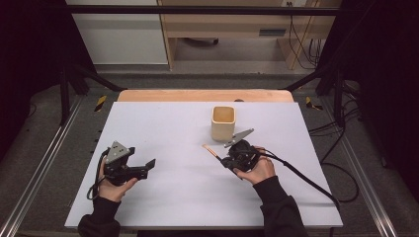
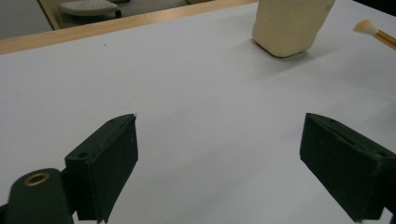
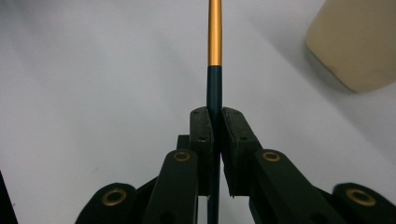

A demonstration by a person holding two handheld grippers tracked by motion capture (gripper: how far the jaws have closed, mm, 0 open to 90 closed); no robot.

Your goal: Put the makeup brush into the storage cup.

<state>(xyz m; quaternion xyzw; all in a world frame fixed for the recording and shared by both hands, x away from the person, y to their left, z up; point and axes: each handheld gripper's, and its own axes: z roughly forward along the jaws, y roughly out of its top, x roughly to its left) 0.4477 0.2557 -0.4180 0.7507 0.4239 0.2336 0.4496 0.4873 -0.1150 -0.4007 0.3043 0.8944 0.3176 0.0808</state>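
Observation:
A cream square cup (image 1: 223, 122) stands upright on the white table (image 1: 188, 187), right of centre and toward the back. My right gripper (image 1: 223, 159) is shut on a thin brush (image 1: 211, 151) with a dark handle, a gold ferrule and a pale tip; the brush points up-left, just below and left of the cup. In the right gripper view the jaws clamp the dark handle of the brush (image 3: 215, 70), with the cup (image 3: 357, 42) at the upper right. My left gripper (image 1: 147, 167) rests at the table's left, open, nothing between its jaws. In the left gripper view the cup (image 2: 289, 25) and the brush tip (image 2: 366, 28) lie ahead.
The white table top has a wooden edge (image 1: 205, 95) at its back. A black cable (image 1: 306, 180) trails from the right gripper off to the right. Black frame posts (image 1: 64, 94) stand at both sides, and a shelf unit (image 1: 232, 29) behind.

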